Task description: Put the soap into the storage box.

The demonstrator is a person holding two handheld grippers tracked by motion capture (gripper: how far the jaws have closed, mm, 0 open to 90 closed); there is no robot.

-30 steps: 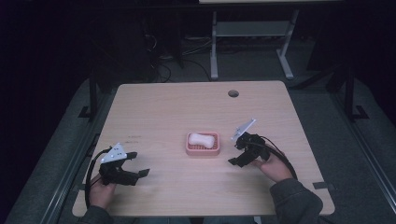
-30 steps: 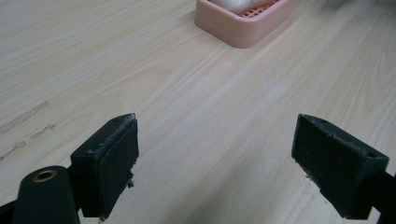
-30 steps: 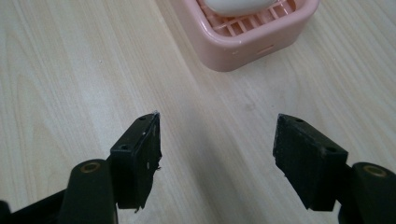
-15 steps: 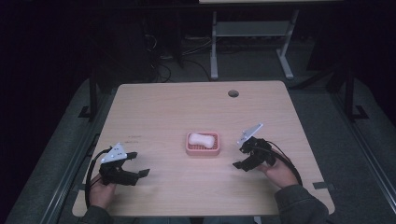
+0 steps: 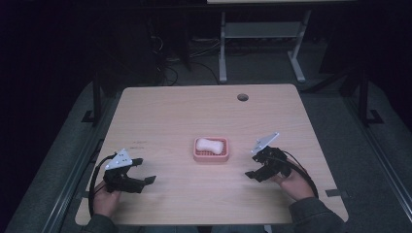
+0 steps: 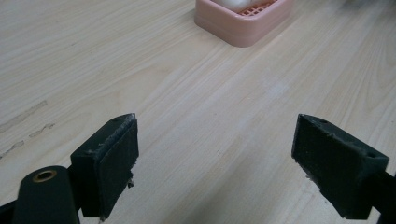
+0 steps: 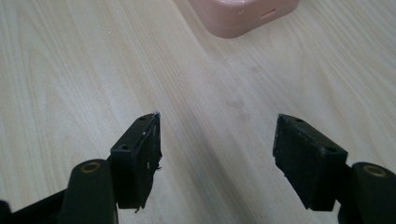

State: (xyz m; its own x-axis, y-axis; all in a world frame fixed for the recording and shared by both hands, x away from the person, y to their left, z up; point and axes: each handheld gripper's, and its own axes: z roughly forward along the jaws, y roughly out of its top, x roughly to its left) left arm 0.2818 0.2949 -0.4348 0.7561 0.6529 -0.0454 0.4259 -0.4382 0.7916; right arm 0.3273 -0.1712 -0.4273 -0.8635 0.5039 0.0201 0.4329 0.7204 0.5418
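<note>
A pink soap dish (image 5: 211,155) sits near the middle of the wooden table (image 5: 184,111), with a white bar of soap (image 5: 210,144) lying in it. My left gripper (image 5: 144,171) rests at the front left of the table, open and empty, well away from the dish. On the front right, my right gripper (image 5: 252,166) is open and empty, a short way right of the dish. The left gripper view has the dish (image 6: 243,21) at the top, beyond the open gripper (image 6: 215,154). In the right gripper view the dish's corner (image 7: 243,16) lies ahead of the gripper (image 7: 217,149).
A round cable hole (image 5: 242,97) sits near the table's far edge. Behind the table stands a white metal frame (image 5: 257,43) on a dark floor with cables. The wood around the dish is bare.
My right gripper has drawn back from the soap dish toward the front right of the table. The left gripper has stayed put.
</note>
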